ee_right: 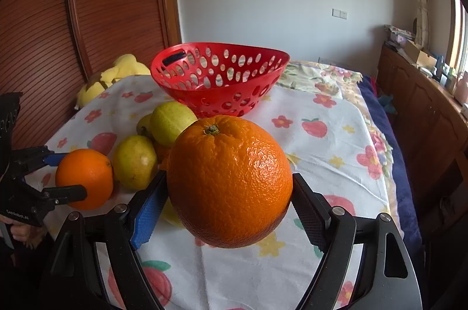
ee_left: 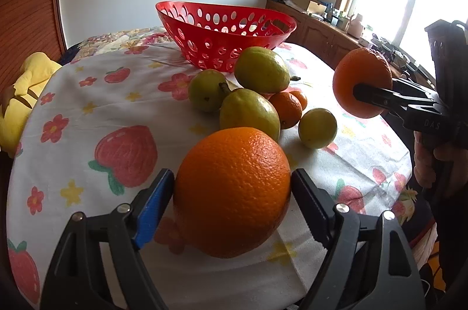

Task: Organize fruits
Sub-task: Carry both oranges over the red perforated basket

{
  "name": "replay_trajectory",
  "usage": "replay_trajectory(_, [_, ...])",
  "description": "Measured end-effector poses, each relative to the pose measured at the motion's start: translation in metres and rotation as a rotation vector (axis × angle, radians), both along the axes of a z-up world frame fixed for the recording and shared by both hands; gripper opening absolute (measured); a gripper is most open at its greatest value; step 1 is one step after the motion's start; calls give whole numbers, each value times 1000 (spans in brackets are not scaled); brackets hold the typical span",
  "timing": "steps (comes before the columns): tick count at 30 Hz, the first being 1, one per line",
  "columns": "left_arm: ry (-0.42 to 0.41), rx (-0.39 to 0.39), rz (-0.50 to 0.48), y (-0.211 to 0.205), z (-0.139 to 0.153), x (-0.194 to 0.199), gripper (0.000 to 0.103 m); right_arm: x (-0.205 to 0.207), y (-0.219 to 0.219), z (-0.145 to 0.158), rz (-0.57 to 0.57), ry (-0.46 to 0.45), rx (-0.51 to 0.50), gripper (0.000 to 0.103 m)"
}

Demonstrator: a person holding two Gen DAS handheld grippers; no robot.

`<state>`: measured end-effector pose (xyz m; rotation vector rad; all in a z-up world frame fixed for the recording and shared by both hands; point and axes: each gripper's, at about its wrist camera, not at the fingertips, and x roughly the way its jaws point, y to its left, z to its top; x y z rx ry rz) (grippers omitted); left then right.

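Note:
A large orange (ee_left: 234,193) rests on the strawberry-print cloth (ee_left: 122,117) between the fingers of my left gripper (ee_left: 233,175). The jaws stand wide and the pads sit right at its sides without pressing; the same gripper (ee_right: 73,172) and orange (ee_right: 90,172) show at the left of the right wrist view. My right gripper (ee_right: 229,175) is shut on a second orange (ee_right: 231,178) and holds it above the cloth, stem end up. From the left wrist view that orange (ee_left: 362,76) hangs at the right. The red perforated basket (ee_left: 210,5) (ee_right: 263,48) stands behind, nothing visible in it.
Several green-yellow fruits (ee_left: 248,111) (ee_right: 134,163) and small tangerines (ee_left: 286,109) lie bunched in front of the basket. A yellow plush toy (ee_left: 26,93) lies off the table's left edge. A person's hand (ee_left: 424,163) holds the right gripper. Wooden cabinets (ee_right: 424,120) run along the right.

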<state>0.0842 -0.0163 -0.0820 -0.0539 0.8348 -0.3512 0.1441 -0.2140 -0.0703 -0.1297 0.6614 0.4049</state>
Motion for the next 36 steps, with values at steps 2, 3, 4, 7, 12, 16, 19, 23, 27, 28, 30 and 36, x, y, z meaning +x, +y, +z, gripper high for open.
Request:
replay_trajectory(2, [14,-8,-12,-2,-3,1,84,-1,1,-1,2,1,-3,84])
replay_trajectory(3, [19,-10,-18,-4,-4,1,84,-1,1,-1,3,2,-5,84])
replay_trajectory(4, [25,-13,-24,-5,-6,1,84,-2,1,-2,4,2,-6,84])
replay_trajectory(7, [36,-13,-41,-10,-12,1,84,-2,0,-2,2,3,-7,84])
replay_trajectory(12, [36,-1,-63,-16,-15,-1,82,-3,-3,-3,-3,7,-8,84])
replay_trajectory(16, [8,36,-58,-21,-13,-6,81,-4,-4,-4,-3,8,-8,84])
replay_trajectory(19, [4,50,-49,-21,-13,-7,80,-5,-5,-5,-2,11,-6,84])
replay_trajectory(23, [-12,70,-30,-16,-10,-8,80,-5,-5,-6,2,13,-7,84])
replay_trajectory(27, [-38,65,-10,-8,-1,-8,80,-4,-4,-5,1,11,1,84])
replay_trajectory(28, [-44,66,-8,-7,2,-7,80,-3,-4,-4,1,10,4,84])
replay_trajectory(30, [-68,63,2,-3,11,-6,80,-1,-3,-1,4,8,12,84])
replay_trajectory(36, [-128,69,24,6,38,6,80,11,-1,16,24,-13,41,84])
